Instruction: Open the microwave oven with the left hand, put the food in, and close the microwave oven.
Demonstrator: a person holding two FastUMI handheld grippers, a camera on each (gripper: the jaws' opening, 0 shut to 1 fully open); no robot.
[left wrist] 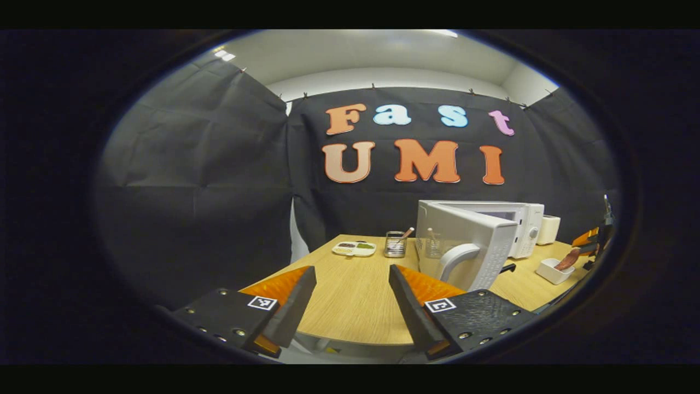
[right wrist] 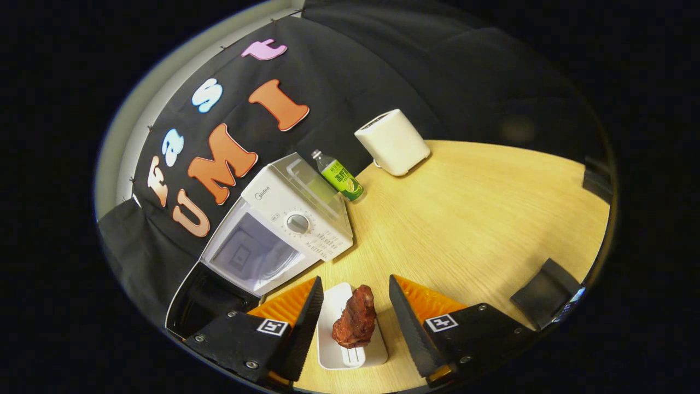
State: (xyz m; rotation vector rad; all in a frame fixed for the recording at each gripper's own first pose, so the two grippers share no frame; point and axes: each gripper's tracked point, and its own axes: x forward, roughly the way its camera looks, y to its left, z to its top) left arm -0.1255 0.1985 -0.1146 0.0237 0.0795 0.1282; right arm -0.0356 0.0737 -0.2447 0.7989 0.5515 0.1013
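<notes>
Wooden tabletop (right wrist: pixel 481 208) under both tongs. Right tongs (right wrist: pixel 355 298) spread apart, straddling meat (right wrist: pixel 354 317) on a white tray (right wrist: pixel 377 350), not touching. Left tongs (left wrist: pixel 353 284) apart, holding nothing. Farther off: microwave (right wrist: pixel 295 219), door (left wrist: pixel 465 241) swung open; bottle (right wrist: pixel 340 176), toaster (right wrist: pixel 392 141) behind.

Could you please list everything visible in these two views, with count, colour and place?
microwave oven: one, white, back of table, door swung open
food: one reddish-brown piece, in white dish, between the right gripper's fingers
bottle: one, green label, behind microwave
toaster: one, cream, far table edge
divided plate: one, pale, far table side
wire holder: one, metal, beside plate
table: one, light wood
left gripper: open, over the table's near edge
right gripper: open, astride dish
</notes>
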